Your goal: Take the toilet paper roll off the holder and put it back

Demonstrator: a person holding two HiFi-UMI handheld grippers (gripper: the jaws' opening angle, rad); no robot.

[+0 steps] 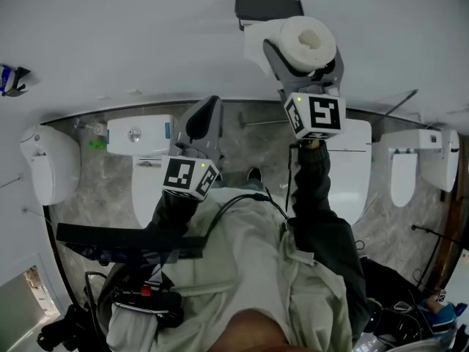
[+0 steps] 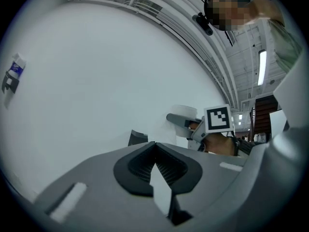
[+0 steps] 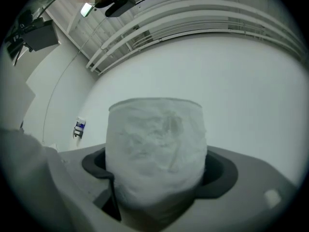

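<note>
A white toilet paper roll [image 1: 308, 42] is clamped in my right gripper [image 1: 304, 56], held up against the white wall just below and right of the dark holder [image 1: 267, 6]. In the right gripper view the roll [image 3: 155, 153] fills the space between the jaws, standing on end. My left gripper [image 1: 204, 117] sits lower and to the left, shut with nothing in it, its pads meeting at the tips [image 2: 155, 164]. The left gripper view also shows the holder [image 2: 137, 138] and the roll [image 2: 186, 111] in the right gripper [image 2: 187, 122].
Below the wall stand a toilet with a white tank [image 1: 139, 134] on the left and another toilet [image 1: 352, 167] on the right. More white fixtures [image 1: 51, 163] [image 1: 418, 169] flank them. A small blue-labelled item [image 1: 11, 79] is fixed to the wall. Cables and bags lie at the bottom.
</note>
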